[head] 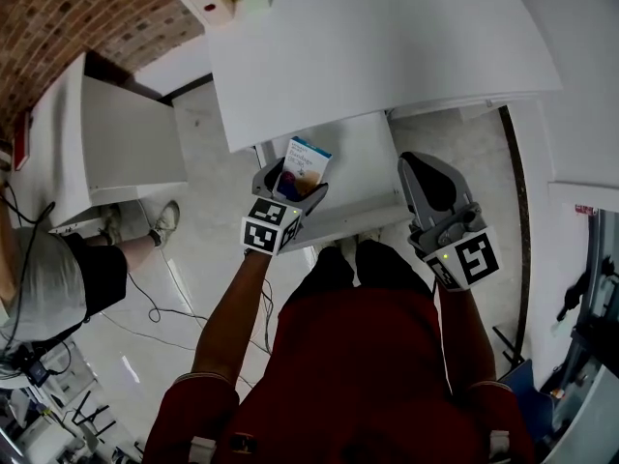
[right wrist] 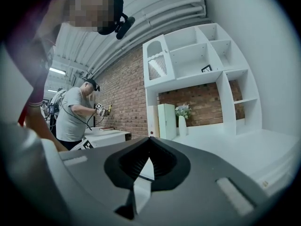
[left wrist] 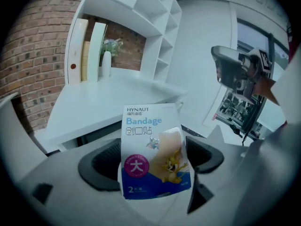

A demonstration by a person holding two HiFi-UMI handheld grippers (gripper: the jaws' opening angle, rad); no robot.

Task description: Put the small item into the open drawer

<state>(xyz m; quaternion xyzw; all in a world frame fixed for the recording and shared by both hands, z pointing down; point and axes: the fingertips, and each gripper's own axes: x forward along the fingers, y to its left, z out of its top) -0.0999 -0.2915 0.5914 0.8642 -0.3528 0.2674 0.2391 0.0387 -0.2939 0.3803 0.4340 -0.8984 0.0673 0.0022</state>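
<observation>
My left hand-held gripper is clamped on the bandage packet, which reads "HYNAUT Bandage", "大" and "2". It hangs over the open white drawer. My right hand-held gripper is closed and holds nothing.

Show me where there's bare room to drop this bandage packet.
The open drawer is bare between the bandage packet in the left tool and the right tool. The desk top above is bare too, except its brick-wall end, crowded with upright boxes and a vase.
</observation>
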